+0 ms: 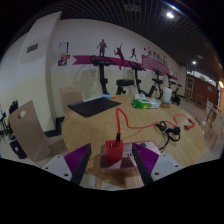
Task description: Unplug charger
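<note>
Item: gripper [113,158], jaws standing partly open, the purple pads [78,157] set apart at either side. Between them stood a red charger [114,150], seated on a pale block [116,178] that filled the gap low down; whether the pads pressed the charger could not be told, a sliver of gap appearing on each side. Red cable [124,126] rose from the charger and trailed across the wooden floor [100,125] toward a tangle of red and black leads [170,130] well beyond the jaws. Surroundings: dark mat [94,105] on the floor, exercise machines [135,82] along the white wall [60,60], wooden chair [28,130] to the left, green object [147,102] near the machines
</note>
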The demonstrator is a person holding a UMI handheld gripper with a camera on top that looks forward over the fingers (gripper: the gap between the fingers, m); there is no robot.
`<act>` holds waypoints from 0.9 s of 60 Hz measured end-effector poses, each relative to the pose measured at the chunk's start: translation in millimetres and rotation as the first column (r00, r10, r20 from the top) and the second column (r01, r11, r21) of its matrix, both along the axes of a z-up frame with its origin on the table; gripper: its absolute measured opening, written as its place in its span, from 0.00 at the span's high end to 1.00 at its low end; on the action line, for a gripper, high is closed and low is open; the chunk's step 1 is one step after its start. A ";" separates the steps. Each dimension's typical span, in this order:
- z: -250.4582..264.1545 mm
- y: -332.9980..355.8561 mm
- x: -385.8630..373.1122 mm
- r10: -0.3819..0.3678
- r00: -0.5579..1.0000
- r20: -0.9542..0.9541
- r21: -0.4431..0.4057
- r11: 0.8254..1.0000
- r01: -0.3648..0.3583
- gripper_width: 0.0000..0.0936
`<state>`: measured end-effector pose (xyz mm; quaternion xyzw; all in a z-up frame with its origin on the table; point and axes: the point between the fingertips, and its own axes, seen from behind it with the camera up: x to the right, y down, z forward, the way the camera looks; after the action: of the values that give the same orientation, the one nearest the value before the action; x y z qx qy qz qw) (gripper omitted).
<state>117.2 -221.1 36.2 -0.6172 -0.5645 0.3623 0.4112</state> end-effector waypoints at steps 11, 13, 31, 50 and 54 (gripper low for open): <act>-7.6 -2.3 -21.4 0.056 0.998 -0.015 -0.010 0.998 -0.056 0.18; -8.5 -3.9 -22.3 0.068 0.998 -0.013 -0.007 0.998 -0.068 0.28; 36.1 5.5 -31.2 0.064 0.994 -0.084 -0.015 0.998 -0.066 0.84; 152.2 151.4 -44.0 0.000 0.993 -0.121 0.058 0.998 0.007 0.84; 121.0 195.6 -41.5 -0.037 0.999 -0.025 0.081 0.996 0.039 0.83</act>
<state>75.7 -25.6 157.1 -0.6064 -0.5620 0.3382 0.4495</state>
